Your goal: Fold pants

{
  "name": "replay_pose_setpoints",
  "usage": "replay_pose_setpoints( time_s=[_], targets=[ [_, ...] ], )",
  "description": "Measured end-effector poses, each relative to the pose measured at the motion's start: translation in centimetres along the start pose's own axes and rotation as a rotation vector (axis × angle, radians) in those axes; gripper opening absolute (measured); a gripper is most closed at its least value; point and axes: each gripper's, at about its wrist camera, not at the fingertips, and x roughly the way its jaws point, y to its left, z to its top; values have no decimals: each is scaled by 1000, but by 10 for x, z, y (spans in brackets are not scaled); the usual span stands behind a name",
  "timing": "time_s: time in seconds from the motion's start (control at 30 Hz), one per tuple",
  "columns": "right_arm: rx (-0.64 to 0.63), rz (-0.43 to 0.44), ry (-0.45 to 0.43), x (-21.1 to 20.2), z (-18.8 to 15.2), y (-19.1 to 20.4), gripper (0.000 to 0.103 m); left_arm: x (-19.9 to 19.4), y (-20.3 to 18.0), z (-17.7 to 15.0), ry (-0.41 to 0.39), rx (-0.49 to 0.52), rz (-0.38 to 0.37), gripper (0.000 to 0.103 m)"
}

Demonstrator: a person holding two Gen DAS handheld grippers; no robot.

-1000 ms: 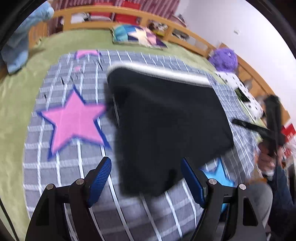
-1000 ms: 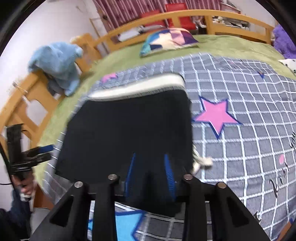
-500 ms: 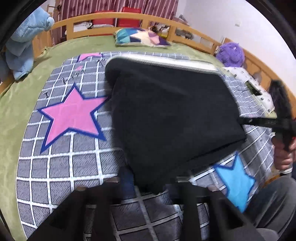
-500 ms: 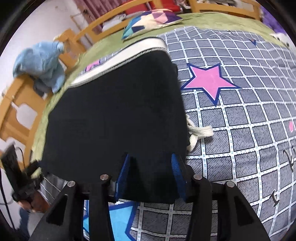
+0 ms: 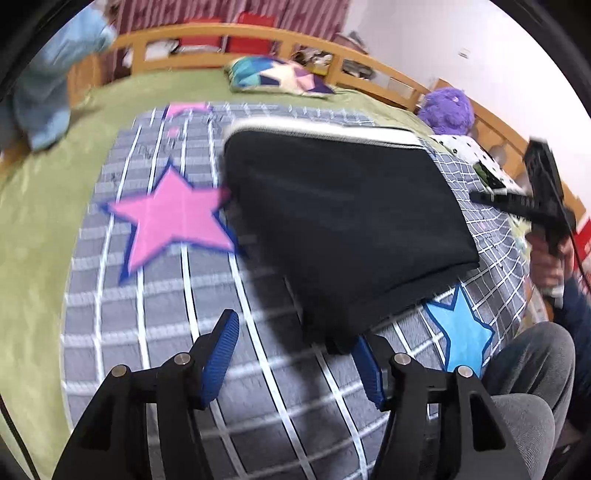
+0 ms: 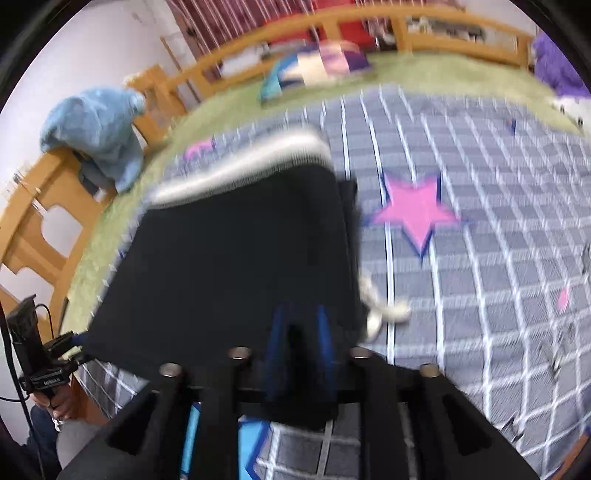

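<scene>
The black pants (image 5: 343, 221) lie folded on the grey checked blanket (image 5: 155, 295), white waistband (image 5: 325, 129) at the far side. My left gripper (image 5: 295, 354) is open and empty; the near corner of the pants lies by its right finger. In the right wrist view the pants (image 6: 240, 254) fill the middle, a white drawstring (image 6: 380, 310) sticking out at their right edge. My right gripper (image 6: 299, 332) is shut on the near edge of the pants. The other hand-held gripper shows at the right (image 5: 543, 206) and at the left (image 6: 37, 354).
A green bedspread (image 5: 37, 221) lies under the blanket, inside a wooden bed rail (image 5: 207, 35). A patchwork pillow (image 5: 273, 75), a purple plush (image 5: 448, 110) and a blue garment (image 6: 96, 129) sit at the edges. The person's knee (image 5: 528, 362) is at the near right.
My left gripper has opened, let go of the pants' near corner and pulled back to the left. My right gripper stays shut on the pants' edge; both views are blurred by motion.
</scene>
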Motion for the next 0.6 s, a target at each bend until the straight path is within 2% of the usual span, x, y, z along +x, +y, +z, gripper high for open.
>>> replay_pose_setpoints(
  time_s=[0.1,0.17,0.2,0.23,0.3,0.37,0.43,0.5,0.53,0.6],
  targets=[
    [-54,-29,-73,-3,24,10,31,-7,-12,27,-13,112,2,60],
    [-80,-54,-105,3,39,19,31,-9,-16,33,-1,165,-2,60],
    [-79,-35,-109,8,45,23,31,-7,-18,32,15,201,8,61],
    [-82,-13,-103,16,50,25,31,-5,-18,27,29,223,34,66],
    [-101,-22,-99,32,60,28,31,-3,-6,15,43,201,28,67],
    [-118,-83,-106,48,68,31,31,-8,13,-2,38,102,-40,67],
    [-86,-99,-93,68,74,25,31,-11,25,-13,45,36,-69,67],
    [-101,-158,-26,92,75,20,29,-12,33,-21,39,3,-9,64],
    [-116,-188,-17,101,75,18,29,-13,34,-21,38,-1,-3,64],
    [-124,-196,-23,102,75,17,29,-19,40,-15,5,-34,-21,65]
  ],
)
